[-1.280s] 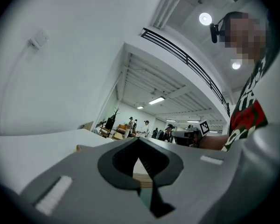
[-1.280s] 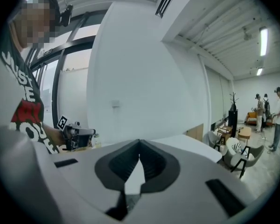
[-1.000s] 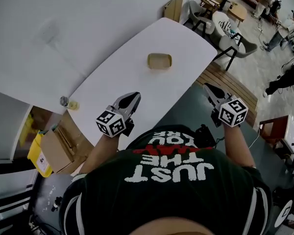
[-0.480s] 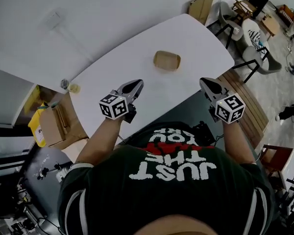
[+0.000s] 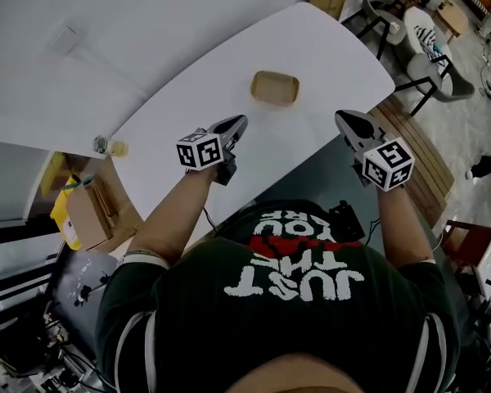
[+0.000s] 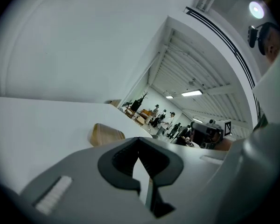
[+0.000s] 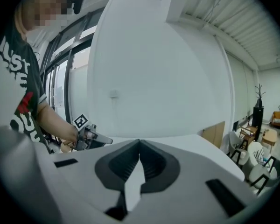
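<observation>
A long white desk (image 5: 311, 47) with rounded corners runs diagonally across the head view, set against a white wall. The person stands at its near edge in a dark printed T-shirt (image 5: 295, 301), arms forward, with a gripper in each hand. On the floor past the desk's left end lies an open cardboard box (image 5: 86, 215). Pale chairs (image 5: 425, 43) stand past the right end.

The only thing on the middle of the desk is a small, shallow wooden tray (image 5: 275, 88), which looks empty. In the left gripper view the tray (image 6: 106, 134) lies ahead and a little to the left.

The left gripper (image 5: 237, 124) hovers over the desk, pointing toward the tray — near it, but clearly apart. Its jaws are closed tip to tip with nothing between them. The right gripper (image 5: 344, 119) hangs at the desk's near edge, to the right of the tray and further from it. Its jaws also meet, and it holds nothing.

At the desk's far left corner stand a tiny jar (image 5: 101, 145) and a yellowish thing (image 5: 119, 147), too small to identify.

This reads as an approach — nothing is grasped or touched. Taking hold of the tray would require the jaws to part first.
</observation>
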`<state>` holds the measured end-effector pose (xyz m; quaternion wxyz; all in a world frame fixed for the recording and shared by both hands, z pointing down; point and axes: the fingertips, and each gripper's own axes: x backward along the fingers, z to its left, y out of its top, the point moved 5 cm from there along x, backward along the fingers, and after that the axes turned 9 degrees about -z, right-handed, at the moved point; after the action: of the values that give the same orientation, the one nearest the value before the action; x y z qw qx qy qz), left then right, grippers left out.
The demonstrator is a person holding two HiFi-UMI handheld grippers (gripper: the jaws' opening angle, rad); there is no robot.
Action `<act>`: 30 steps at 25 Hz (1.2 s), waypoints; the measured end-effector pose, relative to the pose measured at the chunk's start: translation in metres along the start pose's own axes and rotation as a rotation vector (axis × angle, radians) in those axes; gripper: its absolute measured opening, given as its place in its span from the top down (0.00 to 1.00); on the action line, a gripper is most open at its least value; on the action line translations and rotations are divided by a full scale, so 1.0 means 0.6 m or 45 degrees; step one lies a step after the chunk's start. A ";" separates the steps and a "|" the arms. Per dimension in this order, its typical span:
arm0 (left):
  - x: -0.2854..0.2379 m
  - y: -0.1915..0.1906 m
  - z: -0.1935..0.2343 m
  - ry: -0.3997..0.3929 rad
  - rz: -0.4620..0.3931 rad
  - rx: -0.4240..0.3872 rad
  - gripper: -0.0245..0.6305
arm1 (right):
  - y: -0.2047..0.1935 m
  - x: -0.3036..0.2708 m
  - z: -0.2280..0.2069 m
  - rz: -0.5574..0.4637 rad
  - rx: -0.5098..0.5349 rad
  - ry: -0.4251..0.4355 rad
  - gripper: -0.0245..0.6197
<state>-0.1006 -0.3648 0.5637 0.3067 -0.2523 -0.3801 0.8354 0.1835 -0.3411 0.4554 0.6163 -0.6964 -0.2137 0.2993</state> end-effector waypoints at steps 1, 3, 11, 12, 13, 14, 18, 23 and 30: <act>-0.011 -0.004 0.009 0.000 0.018 0.022 0.95 | -0.003 0.001 -0.003 0.004 -0.005 -0.013 0.95; -0.035 -0.015 0.030 0.010 0.053 0.072 0.95 | -0.011 0.003 -0.007 0.016 -0.018 -0.034 0.95; -0.115 -0.044 0.117 0.033 0.137 0.300 0.95 | -0.046 -0.018 -0.024 0.048 -0.041 -0.081 0.95; -0.126 -0.049 0.127 0.034 0.150 0.339 0.93 | -0.051 -0.021 -0.025 0.052 -0.044 -0.082 0.95; -0.136 -0.055 0.136 0.035 0.161 0.380 0.90 | -0.055 -0.024 -0.027 0.056 -0.048 -0.082 0.95; -0.145 -0.060 0.145 0.039 0.165 0.423 0.87 | -0.060 -0.027 -0.028 0.060 -0.053 -0.082 0.95; -0.176 -0.079 0.175 0.073 0.118 0.590 0.78 | -0.082 -0.029 -0.035 0.086 -0.073 -0.076 0.95; -0.210 -0.106 0.190 0.089 0.156 0.698 0.71 | -0.101 -0.022 -0.053 0.107 -0.102 -0.090 0.95; -0.240 -0.134 0.195 0.097 0.179 0.776 0.69 | -0.117 -0.011 -0.067 0.117 -0.139 -0.118 0.95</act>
<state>-0.0531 -0.4803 0.7224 0.3237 -0.2054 -0.0821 0.9199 0.2113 -0.3644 0.5284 0.5526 -0.7233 -0.2260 0.3471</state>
